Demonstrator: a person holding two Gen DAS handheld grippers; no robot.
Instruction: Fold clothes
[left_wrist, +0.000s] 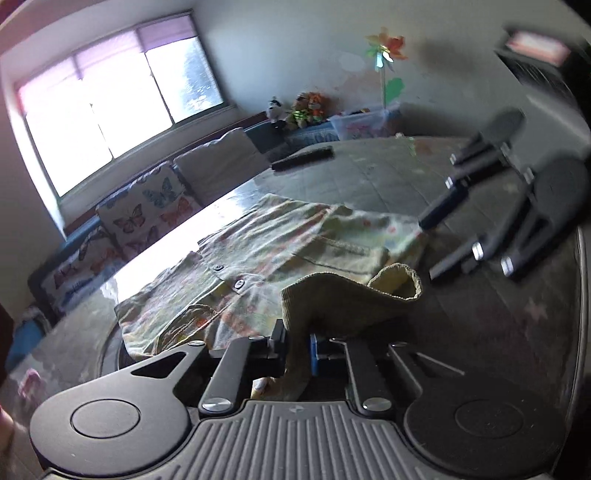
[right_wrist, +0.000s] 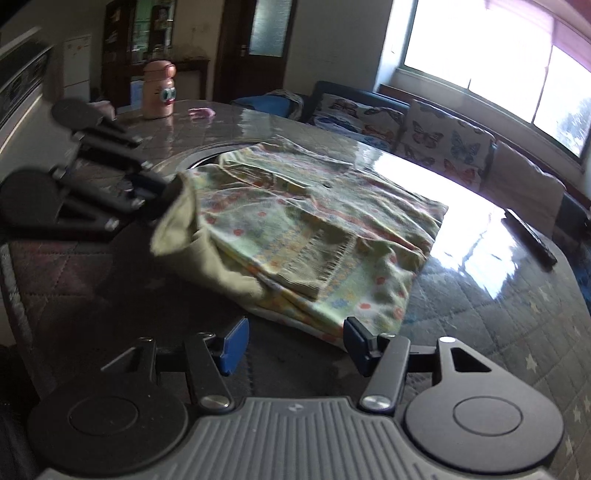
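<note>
A pale green flowered shirt (left_wrist: 266, 251) lies partly folded on the round table; it also shows in the right wrist view (right_wrist: 303, 218). My left gripper (left_wrist: 298, 352) is shut on the shirt's olive corduroy sleeve cuff (left_wrist: 343, 299) and holds it raised just above the table at the shirt's near side. In the right wrist view that gripper (right_wrist: 162, 199) sits at the shirt's left edge with the cuff (right_wrist: 177, 225) in it. My right gripper (right_wrist: 293, 345) is open and empty, its blue pads just short of the shirt's near corner. It shows blurred in the left wrist view (left_wrist: 439, 240).
The table (right_wrist: 480, 295) has a quilted cover under glossy plastic. A peach bottle with cartoon eyes (right_wrist: 159, 90) and a pink scrap (right_wrist: 201, 112) stand at its far side. A dark remote (left_wrist: 303, 158) lies on it. A sofa with butterfly cushions (right_wrist: 436, 140) runs under the window.
</note>
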